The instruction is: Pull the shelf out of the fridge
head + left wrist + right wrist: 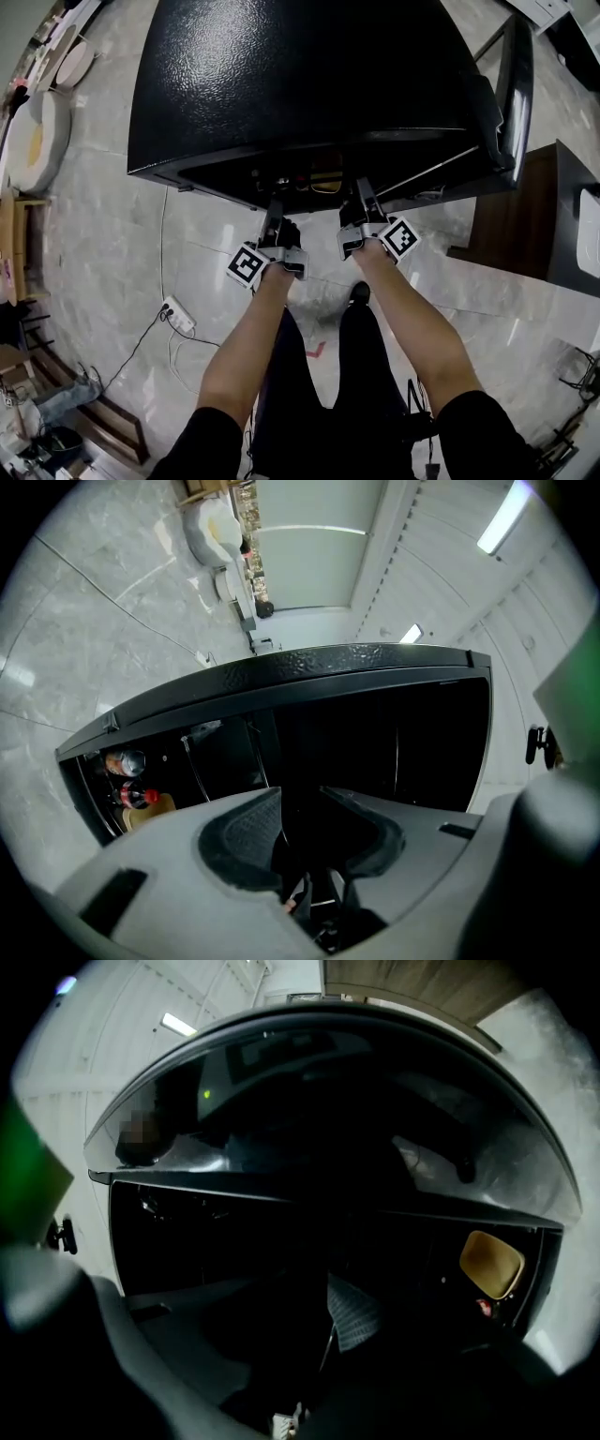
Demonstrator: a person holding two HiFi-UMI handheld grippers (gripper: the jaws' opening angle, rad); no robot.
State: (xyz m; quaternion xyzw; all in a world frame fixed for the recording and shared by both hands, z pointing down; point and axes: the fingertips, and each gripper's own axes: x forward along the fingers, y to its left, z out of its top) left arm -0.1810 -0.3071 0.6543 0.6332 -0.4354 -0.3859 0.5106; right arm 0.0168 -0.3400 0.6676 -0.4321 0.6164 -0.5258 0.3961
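Head view: two bare forearms are reaching forward side by side, holding the left gripper and the right gripper level at the open front of the black fridge. Both pairs of jaws are standing partly apart, gripping nothing. The shelf is sitting somewhere in the dark interior beyond them, and its edge cannot be made out.
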